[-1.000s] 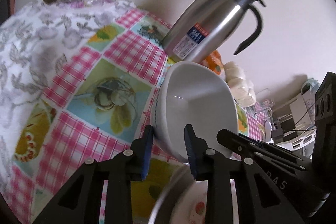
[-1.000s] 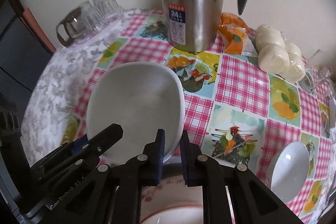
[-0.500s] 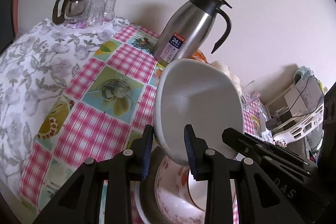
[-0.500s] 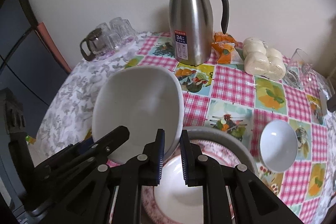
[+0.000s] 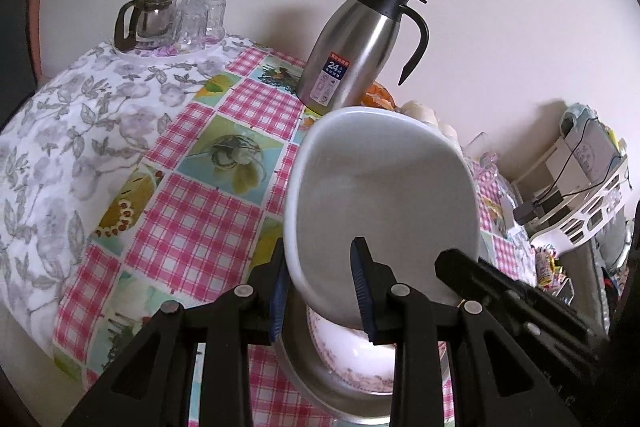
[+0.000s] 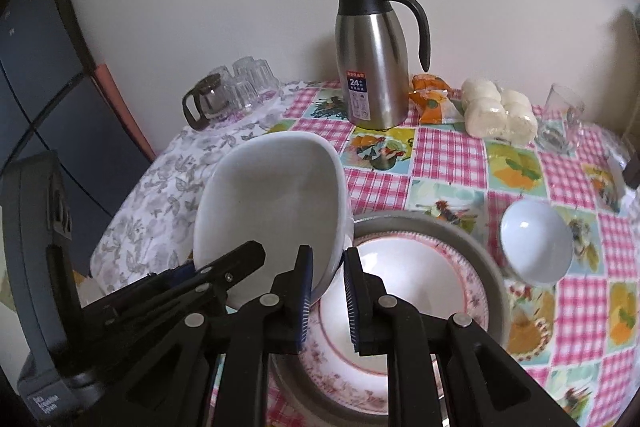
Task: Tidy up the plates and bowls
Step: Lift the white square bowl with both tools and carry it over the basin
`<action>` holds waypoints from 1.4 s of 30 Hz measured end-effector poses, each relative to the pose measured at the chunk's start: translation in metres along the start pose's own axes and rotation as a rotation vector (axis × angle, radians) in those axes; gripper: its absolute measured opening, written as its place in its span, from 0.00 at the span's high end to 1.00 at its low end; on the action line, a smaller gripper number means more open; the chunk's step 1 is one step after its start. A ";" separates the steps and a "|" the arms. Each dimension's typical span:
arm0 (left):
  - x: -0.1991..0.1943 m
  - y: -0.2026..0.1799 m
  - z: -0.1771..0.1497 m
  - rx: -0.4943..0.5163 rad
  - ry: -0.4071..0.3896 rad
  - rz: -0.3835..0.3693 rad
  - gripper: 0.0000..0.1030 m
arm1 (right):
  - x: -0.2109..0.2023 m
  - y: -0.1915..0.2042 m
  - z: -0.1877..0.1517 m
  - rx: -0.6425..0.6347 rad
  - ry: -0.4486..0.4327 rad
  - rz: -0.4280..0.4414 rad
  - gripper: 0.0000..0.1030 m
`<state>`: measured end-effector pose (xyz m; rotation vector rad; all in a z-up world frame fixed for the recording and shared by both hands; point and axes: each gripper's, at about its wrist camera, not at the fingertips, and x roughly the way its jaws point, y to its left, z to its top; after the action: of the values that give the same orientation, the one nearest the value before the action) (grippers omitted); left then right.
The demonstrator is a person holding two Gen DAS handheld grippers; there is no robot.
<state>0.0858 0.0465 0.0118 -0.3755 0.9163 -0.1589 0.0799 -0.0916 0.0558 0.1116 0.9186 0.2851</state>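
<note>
Left fingers: my left gripper [image 5: 320, 279] pinches the near rim of the white rounded-square ceramic bowl [image 5: 384, 211], one finger outside the wall, one inside.
Right fingers: my right gripper [image 6: 326, 291] pinches the same bowl [image 6: 272, 211] on its right-hand rim.
Bowl position: tilted, held above the bench [image 6: 448, 155], overlapping the 9 o'clock edge of the stack below.
Stack: a pink-flowered white plate [image 6: 420, 291] sits inside a round grey metal tray [image 6: 492, 267].
3 o'clock of tray: a small white round bowl [image 6: 534, 243], just beside its rim, on the pink checked cloth.
12 o'clock: a steel thermos jug with black handle [image 6: 372, 67], upright by the wall.
1 o'clock: an orange snack packet [image 6: 434, 99] and a pack of white buns [image 6: 496, 115].
10 o'clock: a glass teapot with tumblers [image 6: 232, 91].
</note>
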 end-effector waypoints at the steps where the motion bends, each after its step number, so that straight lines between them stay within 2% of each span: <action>1: -0.001 0.000 0.000 0.007 -0.002 0.006 0.70 | -0.001 -0.002 -0.004 0.015 -0.010 0.017 0.83; 10: -0.003 -0.016 -0.003 0.073 -0.006 0.034 0.70 | -0.002 -0.021 -0.023 0.112 -0.063 0.065 0.83; 16: -0.008 -0.039 -0.006 0.123 -0.021 0.010 0.70 | -0.012 -0.044 -0.027 0.179 -0.086 0.089 0.83; 30: -0.003 -0.083 -0.020 0.182 -0.005 -0.048 0.70 | -0.042 -0.079 -0.040 0.229 -0.112 0.017 0.81; 42: 0.013 -0.081 -0.027 0.152 0.071 -0.043 0.70 | -0.040 -0.090 -0.045 0.254 -0.080 0.003 0.81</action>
<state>0.0742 -0.0390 0.0180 -0.2501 0.9600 -0.2807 0.0383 -0.1909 0.0398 0.3563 0.8726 0.1645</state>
